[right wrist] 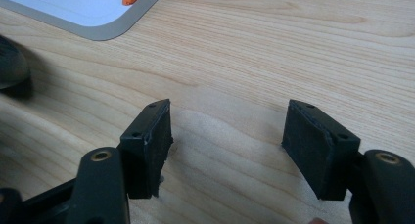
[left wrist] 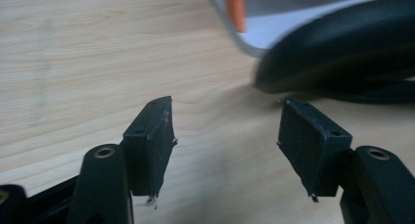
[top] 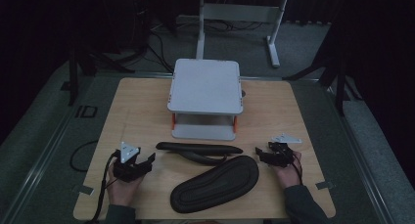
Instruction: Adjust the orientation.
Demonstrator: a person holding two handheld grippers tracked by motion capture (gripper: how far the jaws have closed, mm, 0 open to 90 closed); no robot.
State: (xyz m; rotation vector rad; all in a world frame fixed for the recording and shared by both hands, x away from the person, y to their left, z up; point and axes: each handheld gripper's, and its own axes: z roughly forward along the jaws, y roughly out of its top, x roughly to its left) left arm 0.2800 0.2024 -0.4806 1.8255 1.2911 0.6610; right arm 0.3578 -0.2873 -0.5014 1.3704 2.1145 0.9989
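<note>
Two black slippers lie at the front middle of the wooden table. One slipper rests on its side and also shows in the left gripper view. The other slipper lies sole up in front of it. My left gripper stands open just left of the side-lying slipper's tip, with bare wood between its jaws. My right gripper stands open to the right of both slippers, pointing left, with nothing between its jaws. A slipper edge shows at the far left of the right gripper view.
A white two-level stand with orange posts sits at the back middle of the table; its base shows in both gripper views. Bare wood lies to either side of it. Cables and a metal frame stand on the floor beyond.
</note>
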